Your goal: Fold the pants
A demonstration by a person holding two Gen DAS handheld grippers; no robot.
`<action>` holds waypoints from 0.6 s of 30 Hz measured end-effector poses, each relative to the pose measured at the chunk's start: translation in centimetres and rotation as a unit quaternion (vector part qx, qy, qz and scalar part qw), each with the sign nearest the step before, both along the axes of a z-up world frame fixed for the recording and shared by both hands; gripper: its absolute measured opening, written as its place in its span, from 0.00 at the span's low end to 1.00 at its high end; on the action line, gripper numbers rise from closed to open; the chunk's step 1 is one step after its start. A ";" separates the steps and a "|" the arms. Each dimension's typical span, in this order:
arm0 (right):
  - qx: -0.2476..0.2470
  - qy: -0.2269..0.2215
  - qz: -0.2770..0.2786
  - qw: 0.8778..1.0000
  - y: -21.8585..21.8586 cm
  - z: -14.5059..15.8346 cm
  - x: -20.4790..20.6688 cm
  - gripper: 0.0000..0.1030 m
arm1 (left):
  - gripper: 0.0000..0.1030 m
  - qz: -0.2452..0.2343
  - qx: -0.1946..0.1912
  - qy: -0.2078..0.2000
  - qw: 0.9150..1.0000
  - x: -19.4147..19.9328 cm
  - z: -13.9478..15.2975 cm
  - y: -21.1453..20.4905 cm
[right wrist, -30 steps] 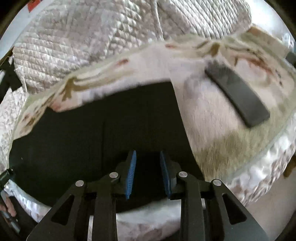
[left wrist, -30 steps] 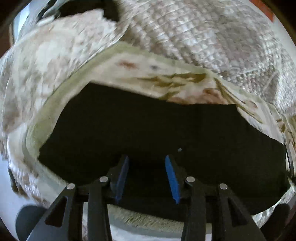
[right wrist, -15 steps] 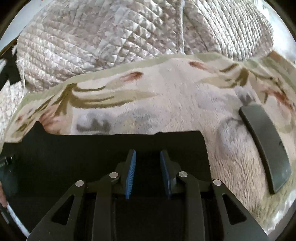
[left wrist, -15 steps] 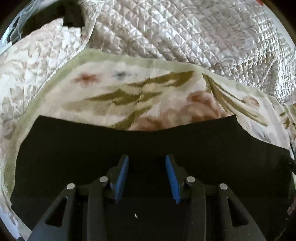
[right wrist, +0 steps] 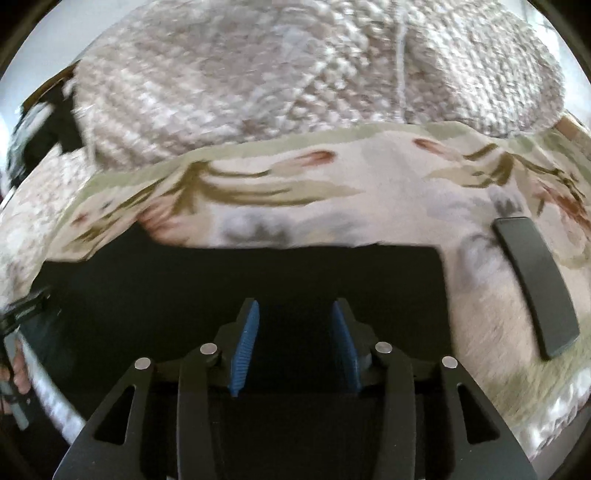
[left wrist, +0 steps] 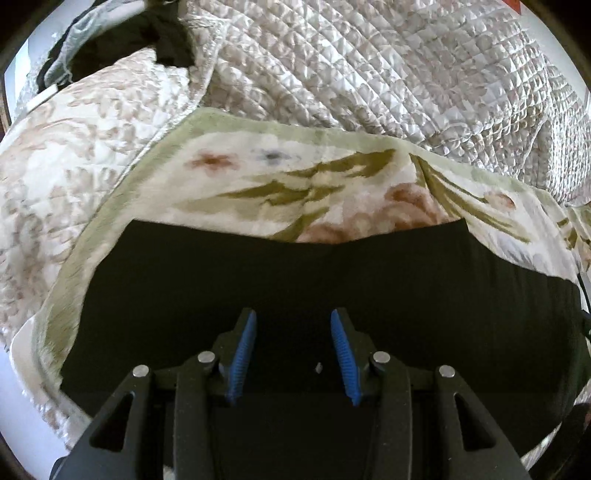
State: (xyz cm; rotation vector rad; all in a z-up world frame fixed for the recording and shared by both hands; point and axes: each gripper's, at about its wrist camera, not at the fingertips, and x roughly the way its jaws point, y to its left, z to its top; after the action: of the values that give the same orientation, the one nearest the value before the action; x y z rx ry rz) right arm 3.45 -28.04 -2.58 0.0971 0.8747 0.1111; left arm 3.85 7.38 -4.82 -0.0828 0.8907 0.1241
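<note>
The black pants lie flat as a wide folded rectangle on a floral fleece blanket. They also show in the right wrist view, with their right edge near the view's right third. My left gripper hovers over the pants with its blue pads apart and nothing between them. My right gripper is also over the pants, open and empty.
A quilted satin bedspread is bunched behind the blanket. A dark flat rectangular object lies on the blanket right of the pants. A dark garment sits at the far left corner. The other hand-held gripper shows at the left edge.
Both grippers dipped toward the pants and have drawn back slightly. The right gripper's pads have opened wider. The pants lie flat as before.
</note>
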 end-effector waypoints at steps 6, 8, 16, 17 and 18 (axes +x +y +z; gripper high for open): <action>-0.013 0.009 0.050 0.999 4.4 -0.7 -2.9 0.41 | 0.44 0.004 0.000 0.013 1.000 -3.1 -1.5 0.5; -0.017 0.028 0.069 0.997 5.5 -1.9 -3.5 0.41 | 0.44 0.001 0.008 0.007 1.000 -4.0 -1.4 0.3; -0.041 0.021 0.082 0.996 6.6 -1.1 -4.7 0.41 | 0.44 0.011 -0.008 0.003 1.000 -5.4 -0.2 1.0; -0.041 0.020 0.082 0.996 6.7 -1.0 -4.7 0.41 | 0.44 0.013 -0.009 0.003 1.000 -5.5 -0.2 1.2; -0.039 0.020 0.081 0.996 6.8 -1.0 -5.0 0.41 | 0.44 0.014 -0.010 0.002 1.000 -5.6 -0.1 1.3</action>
State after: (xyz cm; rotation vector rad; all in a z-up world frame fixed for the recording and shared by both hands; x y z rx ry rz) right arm -1.51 -21.27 -3.54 -0.0456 0.9256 0.2260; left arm -1.75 8.66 -4.92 -0.1133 0.8960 0.1420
